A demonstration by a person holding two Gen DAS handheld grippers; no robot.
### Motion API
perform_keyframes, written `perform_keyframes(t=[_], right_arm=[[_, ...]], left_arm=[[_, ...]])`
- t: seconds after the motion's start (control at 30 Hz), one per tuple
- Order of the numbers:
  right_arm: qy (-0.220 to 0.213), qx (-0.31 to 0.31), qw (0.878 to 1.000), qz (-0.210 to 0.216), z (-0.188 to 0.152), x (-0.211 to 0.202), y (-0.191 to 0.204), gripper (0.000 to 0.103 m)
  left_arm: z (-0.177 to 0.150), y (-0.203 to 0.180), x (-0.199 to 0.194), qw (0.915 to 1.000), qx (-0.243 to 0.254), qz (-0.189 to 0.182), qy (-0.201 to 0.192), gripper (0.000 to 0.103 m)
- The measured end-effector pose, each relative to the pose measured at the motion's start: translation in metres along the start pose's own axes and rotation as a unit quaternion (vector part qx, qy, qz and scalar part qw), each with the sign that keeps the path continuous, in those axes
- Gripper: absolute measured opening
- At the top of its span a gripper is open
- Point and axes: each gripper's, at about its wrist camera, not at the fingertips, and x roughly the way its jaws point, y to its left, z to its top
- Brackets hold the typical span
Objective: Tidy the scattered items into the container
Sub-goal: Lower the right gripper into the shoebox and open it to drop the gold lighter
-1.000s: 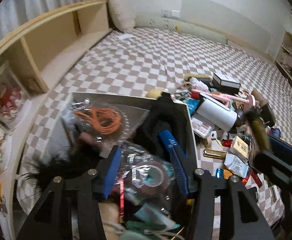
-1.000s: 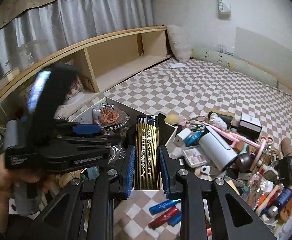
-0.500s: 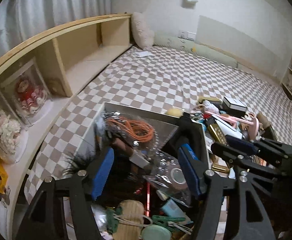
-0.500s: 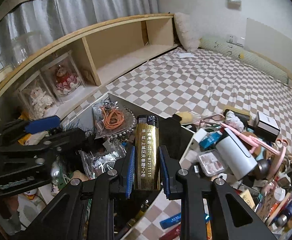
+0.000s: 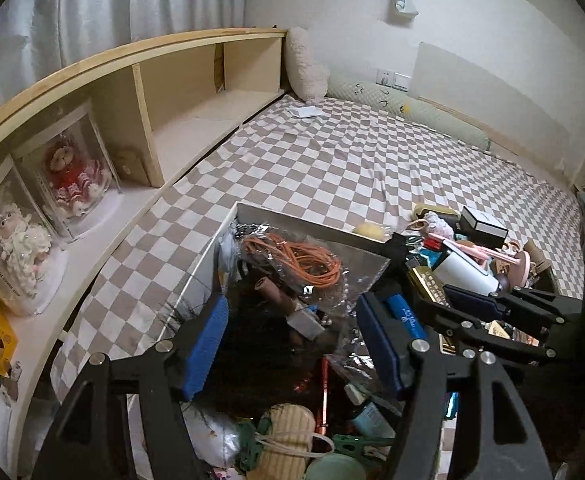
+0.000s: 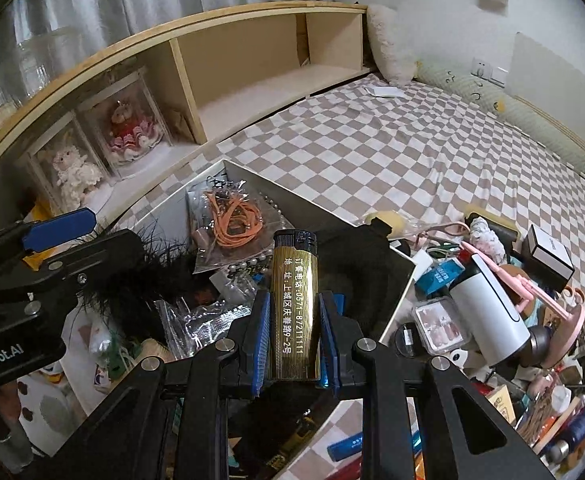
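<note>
1. Our right gripper has its blue pads pinched on both sides of a gold lighter. It stands upright with the black cap pointing away from us, and there's no slack showing on either side. So it's a solid hold; we don't re-grip.

2. The lighter hangs over the near-right part of the container, above something black and soft-looking lying inside. We'd guess that makes a gentle landing, but the container's right wall is just beside us, so we should nudge further in over the middle before letting go.

3. Let it go low. The box is already stuffed (bagged orange cord, black feathery stuff, crinkly plastic bags), and a smooth lighter dropped from up high could probably skid off the pile and back onto the checkered sheet.

4. Our left gripper is spread wide with nothing between its fingers, hovering over the box's left side. We should keep it clear of the drop spot.

5. Still loads waiting on the right: white cylinder, pink plastic piece, black-and-white box.
</note>
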Motion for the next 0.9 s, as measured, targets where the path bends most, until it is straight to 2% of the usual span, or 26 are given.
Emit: perform_keyframes(t=[0.23,0.27,0.3,0.33,0.53,0.7,0.8,0.83,0.9], right_arm=[[0.007,-0.002,1.0,0.001,-0.001,0.004,0.005,0.025],[0.007,0.001,1.0,0.002,-0.001,0.004,0.004,0.025],[0.008,0.004,1.0,0.002,-0.001,0.004,0.003,0.025],[0.009,0.006,1.0,0.002,-0.001,0.004,0.002,0.025],[0.01,-0.009,1.0,-0.016,-0.005,0.003,0.002,0.025],[0.012,-0.008,1.0,-0.013,-0.011,0.003,0.001,0.025],[0.006,-0.011,1.0,-0.011,-0.015,0.0,-0.001,0.025],[0.004,-0.012,1.0,-0.011,-0.016,-0.001,-0.001,0.026],[-0.005,-0.013,1.0,-0.017,-0.018,-0.004,-0.003,0.051]], left_arm=[[-0.002,0.006,0.003,0.9999,-0.006,0.009,0.002,0.068],[-0.002,0.006,0.003,0.9999,-0.006,0.012,0.001,0.072],[-0.002,0.006,0.003,0.9999,-0.006,0.015,-0.001,0.082],[-0.002,0.005,0.002,0.9998,-0.005,0.017,-0.005,0.086],[-0.003,0.004,-0.001,0.9996,-0.004,0.023,-0.014,0.087],[-0.005,0.002,0.001,0.9996,-0.003,0.025,-0.01,0.087],[-0.006,0.0,0.003,0.9998,-0.006,0.019,-0.006,0.102],[-0.006,0.0,0.003,0.9998,-0.006,0.019,-0.007,0.103],[-0.007,-0.001,0.003,0.9997,-0.008,0.021,-0.011,0.103]])
